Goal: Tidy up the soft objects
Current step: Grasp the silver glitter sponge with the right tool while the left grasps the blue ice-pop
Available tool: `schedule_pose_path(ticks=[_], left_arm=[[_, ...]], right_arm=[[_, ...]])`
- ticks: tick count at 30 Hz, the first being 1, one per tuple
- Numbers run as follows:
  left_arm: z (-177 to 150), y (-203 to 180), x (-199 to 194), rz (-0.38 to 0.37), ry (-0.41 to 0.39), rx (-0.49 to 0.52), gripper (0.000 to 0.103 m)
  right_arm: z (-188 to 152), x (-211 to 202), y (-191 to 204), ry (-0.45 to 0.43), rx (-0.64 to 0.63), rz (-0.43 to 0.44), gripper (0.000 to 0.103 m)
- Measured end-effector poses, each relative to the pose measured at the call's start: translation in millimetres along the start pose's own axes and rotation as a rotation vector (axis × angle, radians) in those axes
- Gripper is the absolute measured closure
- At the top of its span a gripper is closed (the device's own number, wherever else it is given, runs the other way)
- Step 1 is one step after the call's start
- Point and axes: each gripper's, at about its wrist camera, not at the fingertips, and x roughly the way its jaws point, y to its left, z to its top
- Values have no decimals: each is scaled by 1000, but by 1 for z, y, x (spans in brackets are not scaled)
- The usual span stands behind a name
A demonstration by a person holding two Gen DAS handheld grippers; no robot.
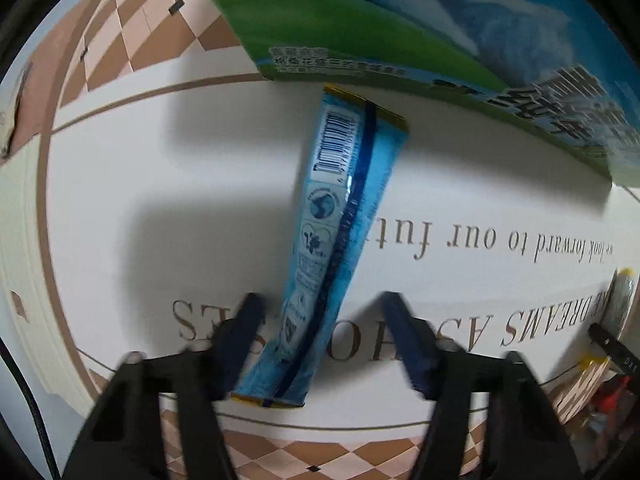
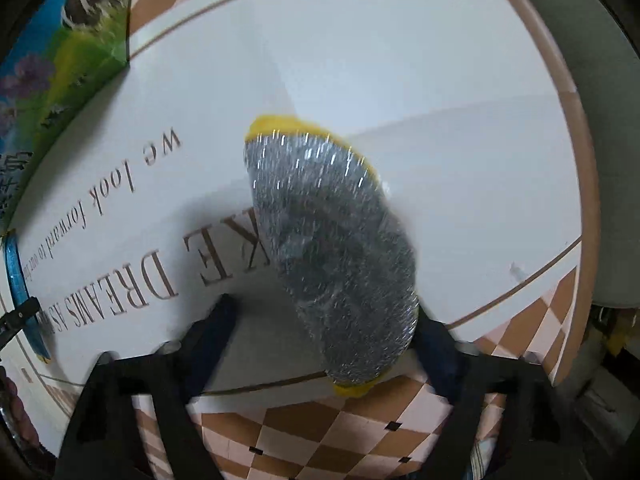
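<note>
A long blue soft packet [image 1: 340,240] with a barcode lies flat on the white tablecloth [image 1: 160,200], its far end by a green and blue carton [image 1: 400,32]. My left gripper [image 1: 324,320] is open, its fingers on either side of the packet's near end. A yellow sponge with a silver scouring face [image 2: 336,252] lies on the cloth between the fingers of my open right gripper [image 2: 324,316]. Its near right part hides the right fingertip. The packet's edge shows at the far left in the right wrist view [image 2: 18,280].
The carton also shows at the upper left in the right wrist view [image 2: 60,60]. The cloth carries brown lettering and a checkered border [image 2: 320,432]. The round table's rim [image 2: 588,200] curves at the right. Clutter sits past the table edge at lower right [image 1: 600,392].
</note>
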Motion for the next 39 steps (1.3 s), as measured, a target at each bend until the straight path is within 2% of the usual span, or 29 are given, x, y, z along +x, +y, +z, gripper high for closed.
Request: schedule_pose_path(ticks=[1,2,3,8,13,17,20,21,25,28,30,31,33,36,39], left_arm=[[-3,-4,-2,20,0,19,69],[-5,-8,-2,28,0,32,72],[-8,-12,-2,40,1,53,77],[-25,-23,-6,51,-17,72,86],[-54,-33,-27,0,-54,60,88],[-74,-40,-74,-63,-107,79,88],[-86,-56,-120,-114,-178,112,88],[-85,-61,-137,-128,-209,127,91],[-50,-82,-197,-165,-312,187,92],[-18,-98,-219,-170,-343,239,92],[-6,-104,-219,-209,-300,276,89],[-3,-102,-210,-210,-268,274,81],[2,-100,-187,-206,-183,250,72],[-10,-85,-134,-227,-15,156,69],[-37,-69,-68,-323,175,13,69]], right_arm=[[-2,-2,0,-13,2,0,38],[-4,-5,2,-31,-2,-3,61],[-6,-8,3,-39,-9,-5,64],[-18,-5,18,-19,-75,14,67],[-33,-14,35,-29,-139,65,68],[-44,-38,51,-54,-193,122,68],[-49,-70,61,-89,-232,173,68],[-49,-82,61,-103,-244,194,68],[-42,-132,57,-162,-287,270,68],[-25,-171,65,-220,-315,308,68],[-14,-193,83,-255,-323,314,68],[-7,-201,83,-275,-320,313,68],[-2,-208,96,-286,-308,317,68],[0,-210,95,-282,-285,320,68],[-7,-195,89,-262,-276,303,68]])
